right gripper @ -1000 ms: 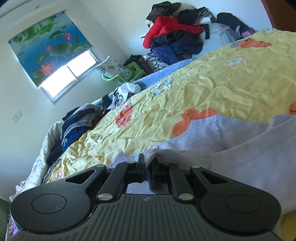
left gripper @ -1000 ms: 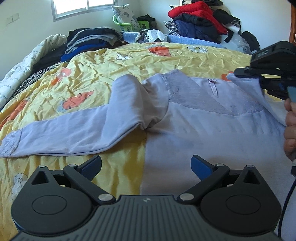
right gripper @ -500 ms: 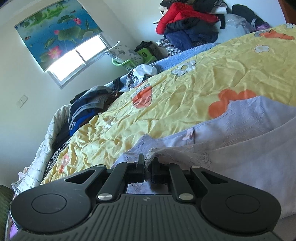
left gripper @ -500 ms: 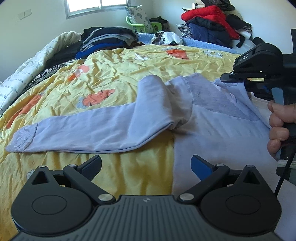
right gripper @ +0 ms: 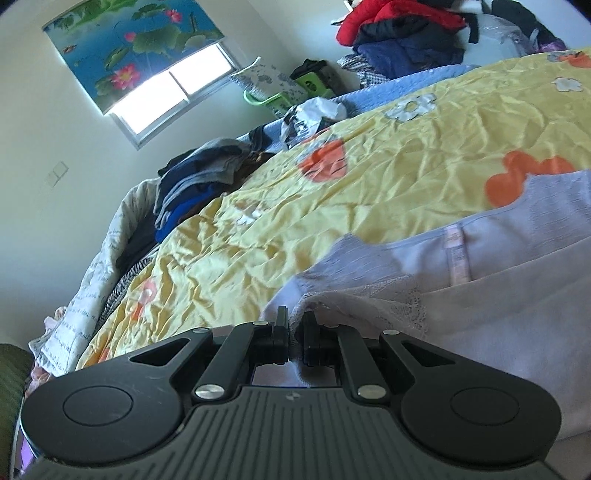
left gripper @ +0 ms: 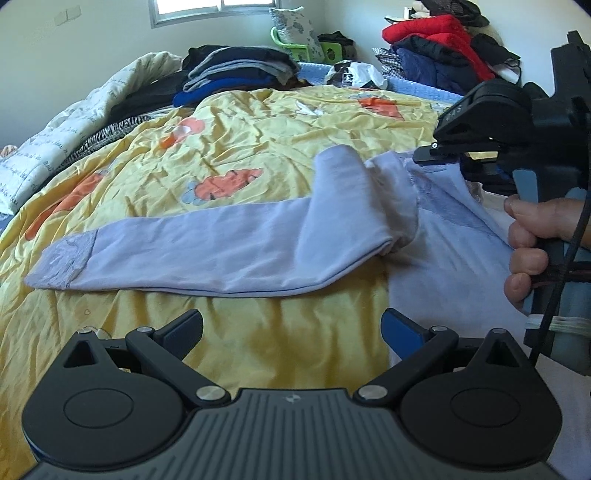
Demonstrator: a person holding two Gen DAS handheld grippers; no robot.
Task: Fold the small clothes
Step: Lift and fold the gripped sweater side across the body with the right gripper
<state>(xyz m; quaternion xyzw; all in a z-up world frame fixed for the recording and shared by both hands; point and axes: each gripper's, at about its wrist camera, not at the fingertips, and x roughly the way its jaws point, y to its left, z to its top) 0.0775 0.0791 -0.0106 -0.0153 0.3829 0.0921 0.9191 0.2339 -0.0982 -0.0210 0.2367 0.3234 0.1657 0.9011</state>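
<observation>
One green basket (left gripper: 295,42) of pillows (left gripper: 291,22).

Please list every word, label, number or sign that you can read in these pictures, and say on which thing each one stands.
No text can be read with certainty.
White letters on the right gripper: too blurred.
Printed writing on the white quilt: too small.
Black print on the white bag: unreadable.
</observation>
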